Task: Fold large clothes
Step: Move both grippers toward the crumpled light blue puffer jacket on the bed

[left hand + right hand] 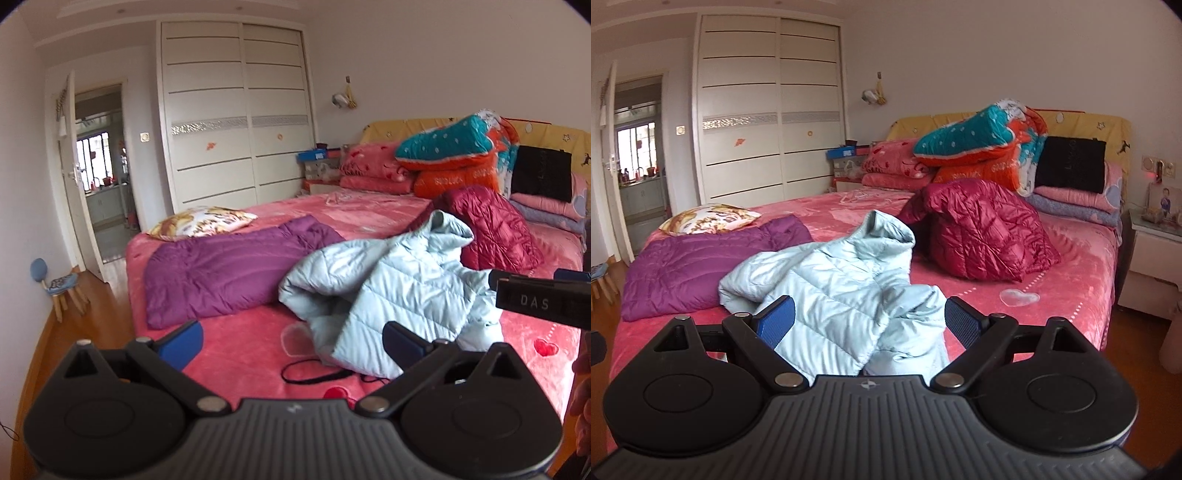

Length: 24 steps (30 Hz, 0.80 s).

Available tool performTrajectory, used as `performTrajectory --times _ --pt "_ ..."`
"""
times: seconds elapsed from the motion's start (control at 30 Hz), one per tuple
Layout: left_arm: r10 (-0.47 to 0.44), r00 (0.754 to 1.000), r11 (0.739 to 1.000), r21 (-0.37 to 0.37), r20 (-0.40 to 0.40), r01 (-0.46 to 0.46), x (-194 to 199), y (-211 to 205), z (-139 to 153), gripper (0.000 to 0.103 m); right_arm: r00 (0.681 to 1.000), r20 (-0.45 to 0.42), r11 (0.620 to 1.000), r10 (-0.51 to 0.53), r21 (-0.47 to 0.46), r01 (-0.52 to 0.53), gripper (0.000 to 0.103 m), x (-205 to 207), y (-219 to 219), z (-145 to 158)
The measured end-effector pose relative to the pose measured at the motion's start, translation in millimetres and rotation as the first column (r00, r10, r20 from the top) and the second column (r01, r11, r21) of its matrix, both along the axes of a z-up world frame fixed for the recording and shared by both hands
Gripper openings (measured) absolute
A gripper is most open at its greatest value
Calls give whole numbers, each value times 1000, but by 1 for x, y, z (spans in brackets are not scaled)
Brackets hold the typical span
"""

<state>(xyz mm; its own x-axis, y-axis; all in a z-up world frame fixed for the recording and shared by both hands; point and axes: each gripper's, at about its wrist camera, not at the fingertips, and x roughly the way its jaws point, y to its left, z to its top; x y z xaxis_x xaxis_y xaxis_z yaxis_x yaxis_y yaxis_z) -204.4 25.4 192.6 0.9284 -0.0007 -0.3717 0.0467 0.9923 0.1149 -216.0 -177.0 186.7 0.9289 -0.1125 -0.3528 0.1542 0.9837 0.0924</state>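
A light blue quilted jacket [388,288] lies crumpled on the pink bed [240,354]; it also shows in the right wrist view [842,291]. A purple jacket [221,269] lies flat to its left, seen too in the right wrist view [694,266]. A dark red jacket [491,225] is bunched behind, also in the right wrist view [982,232]. My left gripper [291,343] is open and empty above the bed's near edge. My right gripper [868,321] is open and empty just in front of the blue jacket, and shows at the right of the left wrist view [535,299].
Folded quilts and pillows [990,147] are piled at the headboard. A patterned pillow [709,218] lies at the far left of the bed. A black cord [317,373] lies on the blanket. A white nightstand [1152,258] stands at the right, a small stool [62,288] at the left.
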Motion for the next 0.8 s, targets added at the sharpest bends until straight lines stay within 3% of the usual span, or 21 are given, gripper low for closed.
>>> performTrajectory --times 0.2,0.43,0.8 --pt "-34 999 999 -22 -25 33 12 -12 -16 102 999 -19 999 -51 1 51 103 14 -20 -22" --pt "-73 995 997 21 -67 75 30 -36 -35 102 992 -49 993 -117 -5 117 103 33 -45 -43" --pt "-135 989 988 72 -58 139 62 -76 -59 102 975 -123 981 -185 34 190 103 61 -82 -83"
